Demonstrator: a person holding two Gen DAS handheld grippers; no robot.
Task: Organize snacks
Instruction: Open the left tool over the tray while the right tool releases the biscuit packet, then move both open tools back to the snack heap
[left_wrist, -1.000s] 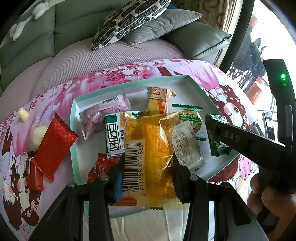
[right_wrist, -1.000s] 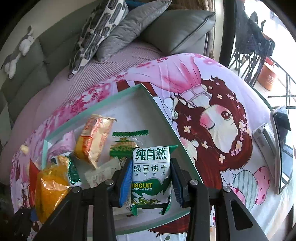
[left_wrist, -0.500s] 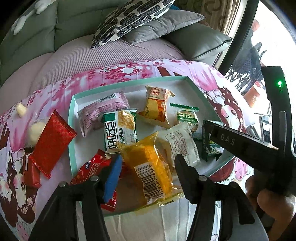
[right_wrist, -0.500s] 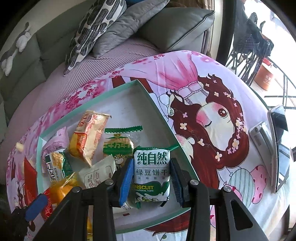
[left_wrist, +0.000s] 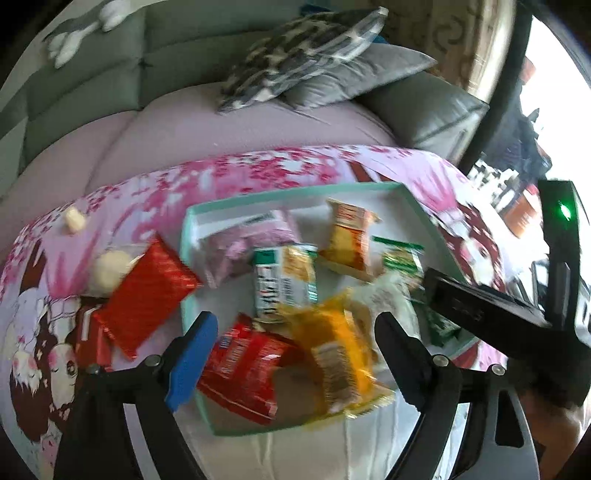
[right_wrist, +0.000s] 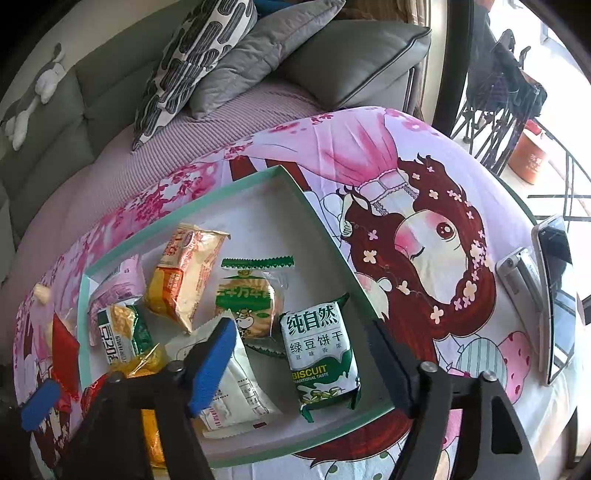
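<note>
A teal-rimmed tray (left_wrist: 186, 236) (right_wrist: 325, 229) on the pink tablecloth holds several snack packets. My left gripper (left_wrist: 295, 362) is opening over its near edge; the orange-yellow packet (left_wrist: 336, 354) lies loose between the spread fingers, next to a red packet (left_wrist: 243, 369). In the right wrist view my right gripper (right_wrist: 299, 365) is opening too, and the green-and-white biscuit pack (right_wrist: 319, 354) rests flat in the tray's near right corner, clear of both pads. A white packet (right_wrist: 236, 391) lies under the blue pad (right_wrist: 212, 365).
Outside the tray on the left lie a red foil packet (left_wrist: 147, 291), a dark red bar (left_wrist: 88, 339) and pale sweets (left_wrist: 107, 269). A phone (right_wrist: 554, 291) and a silver device (right_wrist: 521, 273) lie at the table's right edge. A grey sofa with cushions (right_wrist: 229, 62) stands behind.
Both grippers let go: the left one dropped the orange-yellow packet into the tray and spread wide, lifting a little. The right one released the green biscuit pack, which now lies flat.
</note>
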